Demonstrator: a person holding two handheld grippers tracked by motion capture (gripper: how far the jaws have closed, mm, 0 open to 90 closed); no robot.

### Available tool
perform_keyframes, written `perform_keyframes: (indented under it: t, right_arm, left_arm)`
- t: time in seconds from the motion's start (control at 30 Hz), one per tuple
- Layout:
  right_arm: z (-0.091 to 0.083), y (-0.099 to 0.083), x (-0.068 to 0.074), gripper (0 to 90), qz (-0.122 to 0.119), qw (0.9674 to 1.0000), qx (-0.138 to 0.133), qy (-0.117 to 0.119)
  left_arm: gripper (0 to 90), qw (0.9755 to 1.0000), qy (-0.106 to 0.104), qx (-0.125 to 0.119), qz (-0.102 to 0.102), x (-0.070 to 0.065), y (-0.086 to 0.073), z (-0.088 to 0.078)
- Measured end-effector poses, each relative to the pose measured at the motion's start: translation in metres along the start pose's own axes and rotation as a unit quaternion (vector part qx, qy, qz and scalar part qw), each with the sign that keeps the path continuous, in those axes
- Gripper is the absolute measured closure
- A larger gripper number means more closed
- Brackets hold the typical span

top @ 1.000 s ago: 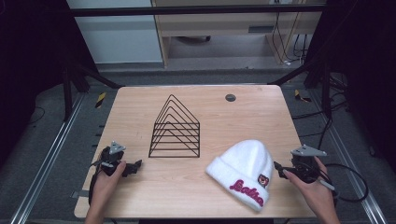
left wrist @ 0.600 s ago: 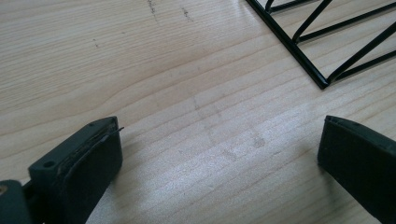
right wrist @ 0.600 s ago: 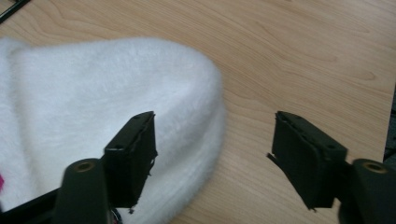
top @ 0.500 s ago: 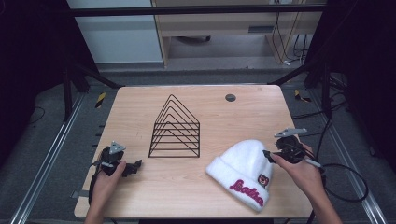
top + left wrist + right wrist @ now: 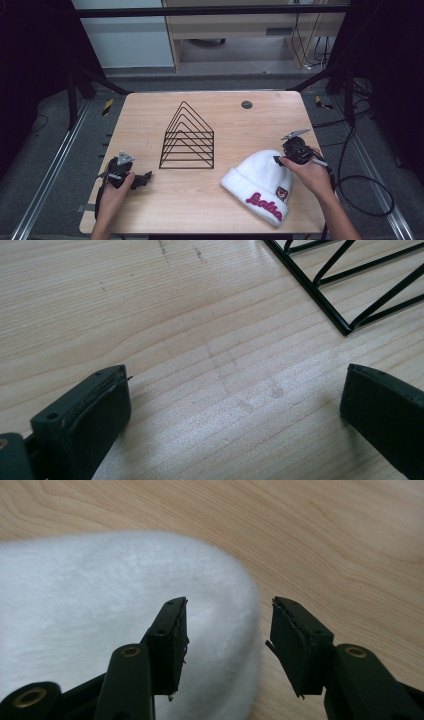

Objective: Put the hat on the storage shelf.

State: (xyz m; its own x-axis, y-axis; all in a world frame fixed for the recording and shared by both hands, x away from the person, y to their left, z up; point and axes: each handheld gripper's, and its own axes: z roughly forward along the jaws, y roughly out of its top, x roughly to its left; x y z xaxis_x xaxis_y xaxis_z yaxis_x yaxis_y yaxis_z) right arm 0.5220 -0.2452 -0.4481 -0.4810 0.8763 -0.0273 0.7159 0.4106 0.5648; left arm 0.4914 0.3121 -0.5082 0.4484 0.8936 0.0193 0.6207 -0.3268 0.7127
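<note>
A white knitted hat [image 5: 257, 182] with red lettering on its cuff lies on the wooden table [image 5: 210, 210], front right. My right gripper [image 5: 278, 160] hovers at the hat's far right edge. In the right gripper view its jaws [image 5: 227, 645] stand partly apart and have just been closing. The hat's fluffy rim [image 5: 220, 610] lies between and below them, and the pads do not press on it. My left gripper [image 5: 142, 179] rests low at the front left. It is open wide [image 5: 235, 415] over bare wood.
A black wire rack [image 5: 188, 137] of nested triangles stands mid-table, and its corner [image 5: 345, 325] lies just ahead of the left gripper. A small dark disc [image 5: 246, 104] sits near the far edge. Cables trail off the table's right side.
The right hand has moved from the table's right edge leftward and away from the person, onto the hat's rim. The left hand has stayed put.
</note>
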Motion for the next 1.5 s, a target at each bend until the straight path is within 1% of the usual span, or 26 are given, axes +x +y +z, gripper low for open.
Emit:
perform_keyframes:
  t: [0.1,0.17,0.23,0.27,0.4,0.67,0.73,0.83,1.03,1.07,1.17,1.33,1.37,1.5]
  right_arm:
    - [0.009,-0.003,-0.005,49.2,0.007,0.9999,0.01,0.008]
    - [0.013,-0.005,-0.007,49.3,0.016,0.9996,0.014,0.018]
    - [0.017,-0.006,-0.007,49.6,0.021,0.9994,0.016,0.021]
    - [0.018,-0.006,-0.007,49.9,0.022,0.9993,0.016,0.027]
    - [0.022,-0.005,-0.005,50.9,0.023,0.999,0.019,0.033]
    - [0.025,-0.004,-0.003,56.7,0.015,0.999,0.026,0.033]
    - [0.026,-0.004,-0.003,57.5,0.019,0.9989,0.026,0.034]
    - [0.026,-0.004,-0.003,60.7,0.013,0.9988,0.03,0.036]
    - [0.027,-0.004,0.0,71.3,0.006,0.9989,0.035,0.031]
    - [0.027,-0.004,0.0,72.5,0.001,0.9989,0.034,0.031]
    - [0.028,-0.005,0.0,75.4,0.001,0.9989,0.034,0.032]
    - [0.028,-0.004,0.001,78.1,0.001,0.9989,0.036,0.03]
    - [0.028,-0.004,0.001,78.7,-0.003,0.9988,0.036,0.033]
    - [0.029,-0.003,0.002,80.2,-0.005,0.9987,0.039,0.032]
  left_arm:
    - [0.0,1.0,0.0,0.0,0.0,0.0,0.0,0.0]
    - [0.0,1.0,0.0,-0.001,0.0,0.0,0.0,0.0]
    - [0.0,1.0,0.0,0.0,0.0,0.0,0.0,0.0]
    - [0.0,1.0,0.0,0.0,0.0,0.0,0.0,0.0]
    - [0.0,1.0,0.001,-0.001,0.0,0.0,0.0,0.0]
    - [0.0,1.0,0.0,0.0,0.0,0.0,0.0,0.0]
    - [0.0,1.0,0.0,0.001,0.001,0.0,0.0,0.0]
    - [0.0,1.0,0.0,0.0,0.0,0.0,0.0,0.0]
    - [0.0,1.0,0.0,0.0,0.0,0.0,0.0,0.0]
    - [0.0,1.0,0.0,-0.001,0.0,0.0,0.0,0.0]
    - [0.0,1.0,0.001,0.0,0.0,0.0,0.0,0.0]
    - [0.0,1.0,0.0,0.0,0.0,0.0,0.0,0.0]
    - [0.0,1.0,0.0,0.0,0.0,0.0,0.0,0.0]
    - [0.0,1.0,0.0,0.0,0.0,0.0,0.0,0.0]
